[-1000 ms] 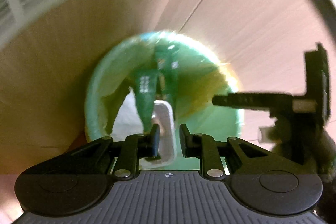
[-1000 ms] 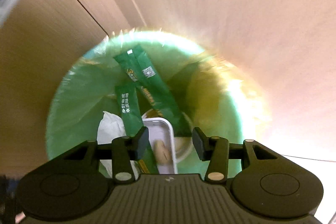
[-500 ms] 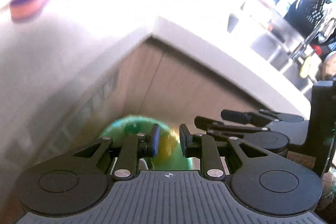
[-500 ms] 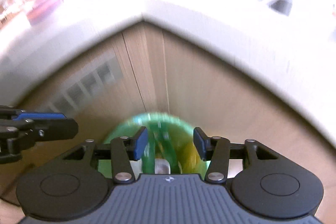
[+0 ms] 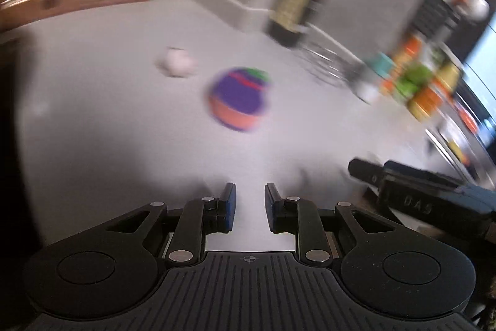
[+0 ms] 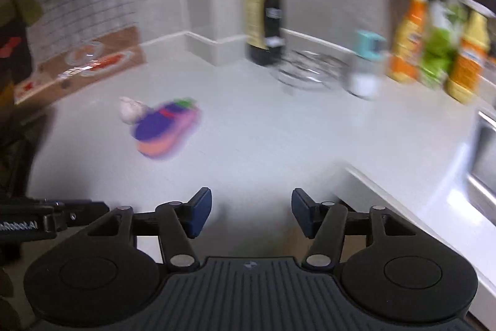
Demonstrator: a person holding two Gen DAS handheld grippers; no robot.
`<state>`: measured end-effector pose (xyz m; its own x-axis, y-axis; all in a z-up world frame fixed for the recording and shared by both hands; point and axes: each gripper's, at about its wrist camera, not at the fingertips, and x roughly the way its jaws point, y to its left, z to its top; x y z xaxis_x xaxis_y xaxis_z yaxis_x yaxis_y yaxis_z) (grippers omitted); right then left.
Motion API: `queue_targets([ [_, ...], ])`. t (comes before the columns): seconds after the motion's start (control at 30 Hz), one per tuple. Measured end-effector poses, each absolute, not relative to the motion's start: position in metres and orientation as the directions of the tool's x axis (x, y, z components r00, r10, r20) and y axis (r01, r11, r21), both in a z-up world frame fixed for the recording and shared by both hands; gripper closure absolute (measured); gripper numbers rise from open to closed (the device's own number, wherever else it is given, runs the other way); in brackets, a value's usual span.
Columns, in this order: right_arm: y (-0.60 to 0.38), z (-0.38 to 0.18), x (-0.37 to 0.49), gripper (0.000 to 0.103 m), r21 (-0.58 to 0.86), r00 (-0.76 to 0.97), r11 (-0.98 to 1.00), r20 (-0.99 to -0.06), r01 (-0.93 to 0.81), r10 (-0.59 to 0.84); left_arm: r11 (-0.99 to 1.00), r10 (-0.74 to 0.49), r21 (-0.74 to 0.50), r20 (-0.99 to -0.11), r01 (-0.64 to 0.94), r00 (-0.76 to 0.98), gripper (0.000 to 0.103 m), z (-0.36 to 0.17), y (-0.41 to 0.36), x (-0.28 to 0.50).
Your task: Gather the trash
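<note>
Two pieces of trash lay on the table (image 6: 279, 145): a purple-and-orange wrapper (image 6: 166, 129) and, just beside it, a crumpled white wad (image 6: 128, 109) (both blurred). Left claw (image 5: 249, 208) narrowly parted, nothing between. Right claw (image 6: 251, 213) was opening, empty. Fetching step, I judged; next, reach down for the wrapper.

Left gripper (image 5: 250, 208) angled downward, jaws set narrowly apart, nothing between them. Right gripper (image 6: 251, 211) angled downward too, jaws opening, wide gap, nothing between them. Each gripper visible at the edge of the other's view, side by side.
</note>
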<state>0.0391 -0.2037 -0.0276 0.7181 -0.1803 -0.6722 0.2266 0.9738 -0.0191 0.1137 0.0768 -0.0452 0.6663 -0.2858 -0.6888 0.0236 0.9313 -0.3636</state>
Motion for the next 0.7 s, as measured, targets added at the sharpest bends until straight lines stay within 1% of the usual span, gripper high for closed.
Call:
queue_targets([
  [0.13, -0.161, -0.03, 0.096, 0.042, -0.044, 0.73, 0.992, -0.673, 0.12, -0.118, 0.918, -0.294, -0.397, -0.685, -0.004, 0.666, 0.08, -0.05, 0.111, 0.113],
  [0.17, -0.149, -0.031, 0.111, 0.042, -0.056, 0.733, 0.994, -0.673, 0.089, -0.104, 0.914, -0.302, -0.405, -0.681, 0.001, 0.668, 0.08, -0.053, 0.117, 0.111],
  [0.27, -0.114, -0.034, 0.161, 0.036, -0.089, 0.73, 0.995, -0.683, -0.035, -0.035, 0.909, -0.33, -0.416, -0.667, 0.034, 0.668, 0.08, -0.056, 0.128, 0.109],
  [0.33, -0.09, -0.042, 0.198, 0.036, -0.113, 0.723, 0.99, -0.691, -0.09, -0.014, 0.906, -0.35, -0.417, -0.655, 0.066, 0.669, 0.08, -0.057, 0.135, 0.108],
  [0.47, -0.058, -0.062, 0.26, 0.036, -0.135, 0.709, 0.987, -0.704, -0.081, -0.038, 0.897, -0.381, -0.428, -0.628, 0.108, 0.678, 0.08, -0.06, 0.141, 0.104],
  [0.6, -0.053, -0.081, 0.307, 0.036, -0.124, 0.641, 0.992, -0.762, -0.011, -0.088, 0.87, -0.417, -0.478, -0.593, 0.116, 0.689, 0.08, -0.062, 0.154, 0.101],
  [0.7, -0.056, -0.088, 0.327, 0.036, -0.098, 0.607, 0.995, -0.79, 0.022, -0.091, 0.864, -0.418, -0.492, -0.58, 0.108, 0.699, 0.08, -0.063, 0.162, 0.099],
])
